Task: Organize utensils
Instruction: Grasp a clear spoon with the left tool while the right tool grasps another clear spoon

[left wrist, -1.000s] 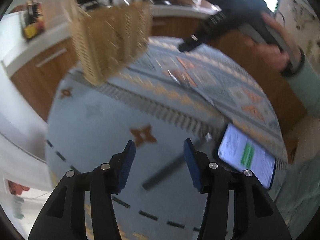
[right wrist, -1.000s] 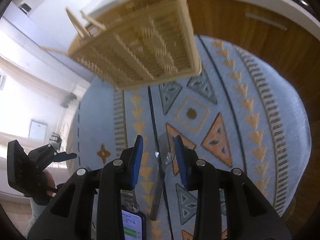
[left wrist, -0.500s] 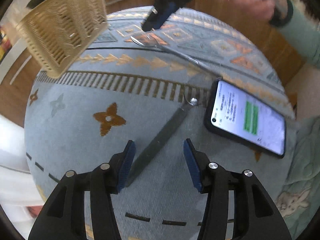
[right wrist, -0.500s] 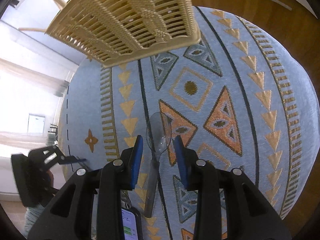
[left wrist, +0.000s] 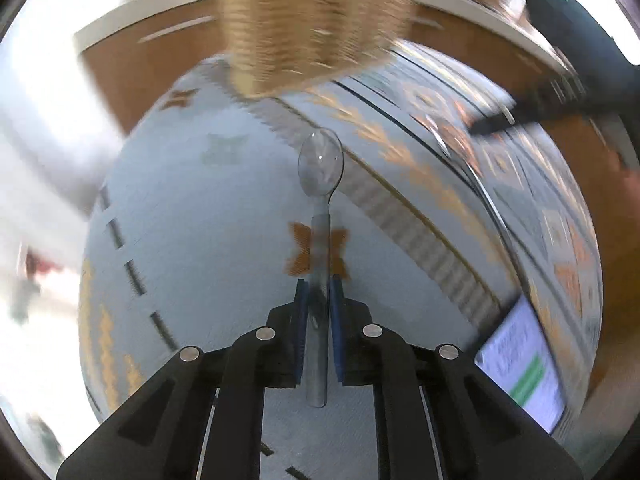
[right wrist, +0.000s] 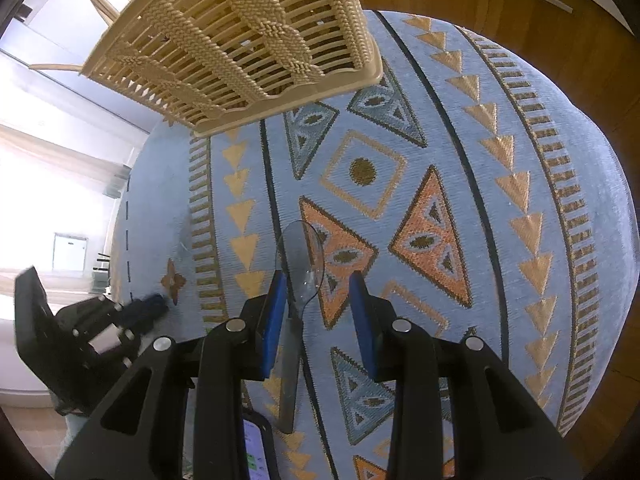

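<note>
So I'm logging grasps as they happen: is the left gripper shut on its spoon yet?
Shut. The left gripper has just been closing, and its blue pads now pinch the clear spoon's handle between them.

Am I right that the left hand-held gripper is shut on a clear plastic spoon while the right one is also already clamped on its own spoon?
Not quite. The left hand-held gripper is indeed shut on a clear spoon, having just closed. The right hand-held gripper is open, though: in the right wrist view its pads stand apart on either side of the second spoon, which lies on the patterned cloth.
</note>
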{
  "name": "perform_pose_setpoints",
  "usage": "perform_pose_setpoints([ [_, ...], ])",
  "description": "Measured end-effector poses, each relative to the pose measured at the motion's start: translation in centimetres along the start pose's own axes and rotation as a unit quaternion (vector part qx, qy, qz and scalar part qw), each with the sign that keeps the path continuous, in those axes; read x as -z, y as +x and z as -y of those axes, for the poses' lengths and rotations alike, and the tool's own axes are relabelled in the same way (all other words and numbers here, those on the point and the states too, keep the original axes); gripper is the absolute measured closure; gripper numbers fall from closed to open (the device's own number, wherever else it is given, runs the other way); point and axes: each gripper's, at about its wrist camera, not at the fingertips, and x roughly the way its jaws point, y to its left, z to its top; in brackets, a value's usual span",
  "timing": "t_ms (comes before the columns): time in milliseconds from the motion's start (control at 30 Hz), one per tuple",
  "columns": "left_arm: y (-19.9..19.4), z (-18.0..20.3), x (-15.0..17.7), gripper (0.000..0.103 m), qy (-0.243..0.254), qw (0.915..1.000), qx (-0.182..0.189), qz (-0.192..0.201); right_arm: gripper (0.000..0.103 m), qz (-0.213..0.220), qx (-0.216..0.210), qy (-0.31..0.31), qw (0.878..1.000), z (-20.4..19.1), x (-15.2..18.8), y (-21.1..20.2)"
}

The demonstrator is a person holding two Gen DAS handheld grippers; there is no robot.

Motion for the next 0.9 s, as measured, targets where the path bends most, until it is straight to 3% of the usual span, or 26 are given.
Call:
perform_pose_setpoints([
  [167,0.1,-2.3,-0.6,0.094,-0.084,0.9964,-0.012,0.010,0.073,-0.003,0.014,-0.012,1.000,-1.5,0.2,1.1],
  [300,0.1,-3.1,-0.8,0.092,-0.096,0.9953,0.004,0.007,0.045,0.004,0.045,-0.027,0.999,-3.0,0.2,2.0],
  [367,-0.4,-3.8,-1.2,0.079,-0.103,0.9945,0.018,0.008,0.045,0.002,0.054,-0.043,0.998,-3.7,0.3,2.6],
  [633,1.1,-5.5,-6.7,0.050,-0.080,0.9960,0.038,0.000,0.045,0.018,0.097,-0.067,0.993,-6.1,0.8,4.0],
  [833,3.4,-3.9,-9.1,0.049,-0.042,0.9986,0.001,-0.031,0.046,0.023,0.143,-0.093,0.985,-8.5,1.4,5.5],
  [900,3.9,-3.7,-9.4,0.051,-0.038,0.9984,0.005,-0.042,0.050,0.023,0.153,-0.092,0.984,-9.0,1.5,5.8],
])
